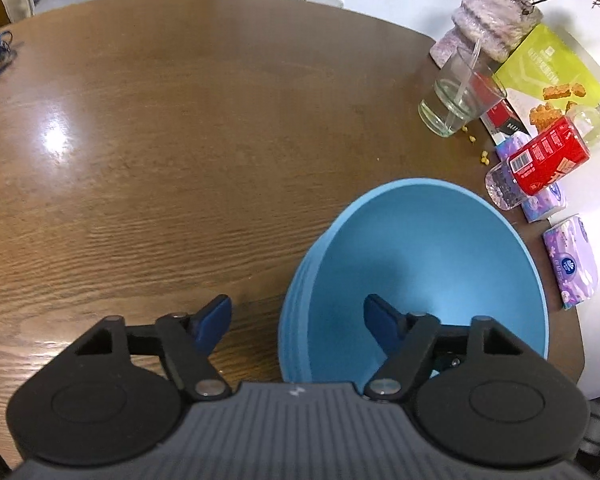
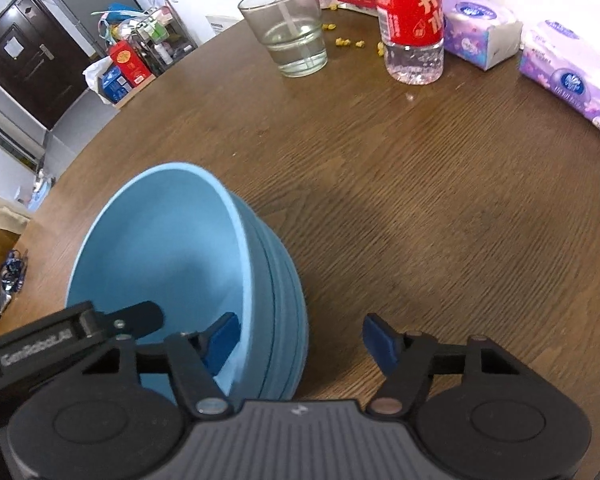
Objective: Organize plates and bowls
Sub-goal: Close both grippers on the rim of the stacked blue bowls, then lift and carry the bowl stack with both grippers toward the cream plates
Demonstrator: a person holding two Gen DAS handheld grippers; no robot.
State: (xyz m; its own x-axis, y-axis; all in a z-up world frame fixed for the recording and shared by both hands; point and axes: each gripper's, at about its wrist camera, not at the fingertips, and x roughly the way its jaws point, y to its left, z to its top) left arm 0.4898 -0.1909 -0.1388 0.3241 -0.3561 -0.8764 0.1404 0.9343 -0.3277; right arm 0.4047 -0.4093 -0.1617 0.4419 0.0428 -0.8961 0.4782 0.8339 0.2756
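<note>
A light blue bowl (image 1: 420,272) with ribbed outer wall stands on the round wooden table (image 1: 180,140); it looks like a stack of nested bowls. My left gripper (image 1: 298,322) is open and straddles the bowl's left rim, right finger inside, left finger outside over the table. The bowl also shows in the right wrist view (image 2: 172,256). My right gripper (image 2: 300,344) is open and straddles the bowl's right rim, left finger inside, right finger outside. Part of the left gripper's body shows at the left of the right wrist view.
At the table's far right stand a drinking glass (image 1: 456,96) with a straw, a red-labelled bottle (image 1: 540,160), purple tissue packs (image 1: 572,264), a green snack box (image 1: 548,72) and a vase (image 1: 496,16). Yellow crumbs (image 2: 350,43) lie near the glass. Blue cord lies at the far left edge.
</note>
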